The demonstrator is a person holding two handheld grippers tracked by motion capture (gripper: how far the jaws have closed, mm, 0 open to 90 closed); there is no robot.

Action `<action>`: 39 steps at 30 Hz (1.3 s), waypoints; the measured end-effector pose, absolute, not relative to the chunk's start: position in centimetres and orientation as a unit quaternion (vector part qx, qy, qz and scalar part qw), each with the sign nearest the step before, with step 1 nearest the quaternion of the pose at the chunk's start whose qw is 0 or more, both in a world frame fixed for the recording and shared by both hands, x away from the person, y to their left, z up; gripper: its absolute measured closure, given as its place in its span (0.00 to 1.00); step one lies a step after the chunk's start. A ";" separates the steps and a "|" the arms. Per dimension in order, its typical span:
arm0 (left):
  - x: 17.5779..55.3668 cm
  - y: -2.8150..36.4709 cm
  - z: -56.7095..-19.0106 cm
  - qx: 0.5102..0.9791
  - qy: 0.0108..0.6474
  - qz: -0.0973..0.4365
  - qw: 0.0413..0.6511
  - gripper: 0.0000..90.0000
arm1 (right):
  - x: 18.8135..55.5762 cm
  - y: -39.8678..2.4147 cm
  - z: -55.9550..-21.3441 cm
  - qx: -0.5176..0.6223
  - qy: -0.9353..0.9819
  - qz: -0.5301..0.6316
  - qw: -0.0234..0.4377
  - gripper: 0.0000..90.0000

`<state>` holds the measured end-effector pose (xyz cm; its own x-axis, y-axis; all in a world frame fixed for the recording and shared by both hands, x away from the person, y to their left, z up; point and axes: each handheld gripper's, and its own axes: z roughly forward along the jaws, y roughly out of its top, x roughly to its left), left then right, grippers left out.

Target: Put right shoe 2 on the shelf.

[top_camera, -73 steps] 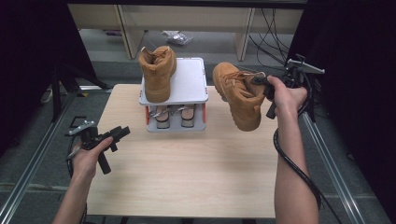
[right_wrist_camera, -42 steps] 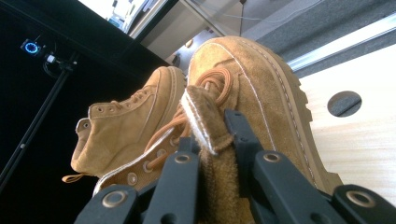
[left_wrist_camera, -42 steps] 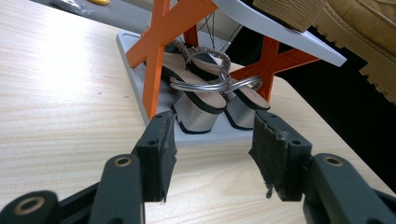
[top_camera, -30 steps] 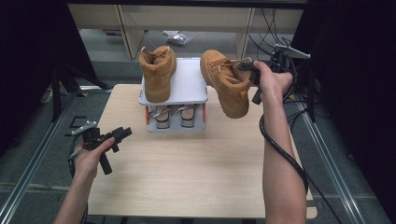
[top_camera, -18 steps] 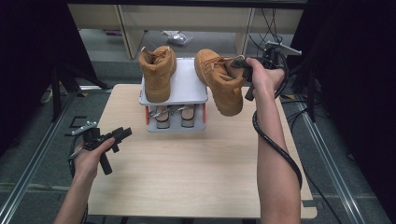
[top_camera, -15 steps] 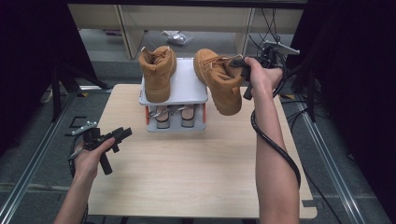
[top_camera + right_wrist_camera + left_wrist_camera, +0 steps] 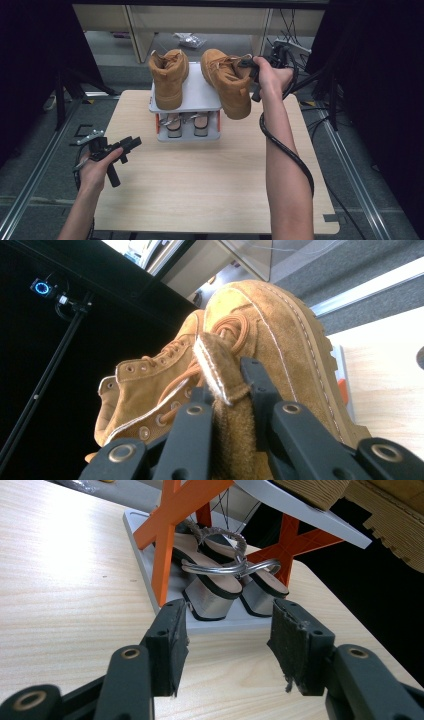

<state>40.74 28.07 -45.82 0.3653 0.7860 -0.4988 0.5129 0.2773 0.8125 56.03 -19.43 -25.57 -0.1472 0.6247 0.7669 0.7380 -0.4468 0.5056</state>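
Note:
A tan suede boot stands on the grey top shelf of a small rack with orange supports. My right gripper is shut on the collar of a second tan boot. That boot hangs in the air over the shelf's right edge with its toe tilted down. In the right gripper view the jaws pinch the fuzzy collar of the boot. My left gripper rests low over the table's left side, open. In its own view nothing is between the jaws.
A pair of silver heeled sandals sits on the rack's lower shelf. The wooden table stretches in front of the rack. Black stands and cables crowd the right side beyond the table.
My right hand has carried the boot leftward from beside the rack to over the top shelf's right edge. The left gripper has stayed in place.

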 end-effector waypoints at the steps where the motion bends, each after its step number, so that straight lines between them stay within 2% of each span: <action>1: 40.7 28.1 -45.8 0.589 0.551 0.118 0.579 0.53 | 56.1 -19.3 -25.6 -0.651 -0.522 -0.548 0.052 0.93; 31: 40.7 28.3 -45.8 0.586 0.552 0.120 0.581 0.53 | 58.7 -15.8 -26.5 -0.668 -0.491 -0.553 0.083 0.91; 35: 40.7 28.2 -45.9 0.587 0.552 0.119 0.580 0.53 | 59.1 -15.7 -26.6 -0.676 -0.481 -0.550 0.090 0.89; 39: 40.7 28.1 -45.9 0.587 0.551 0.120 0.581 0.53 | 59.6 -15.6 -26.8 -0.679 -0.483 -0.546 0.086 0.80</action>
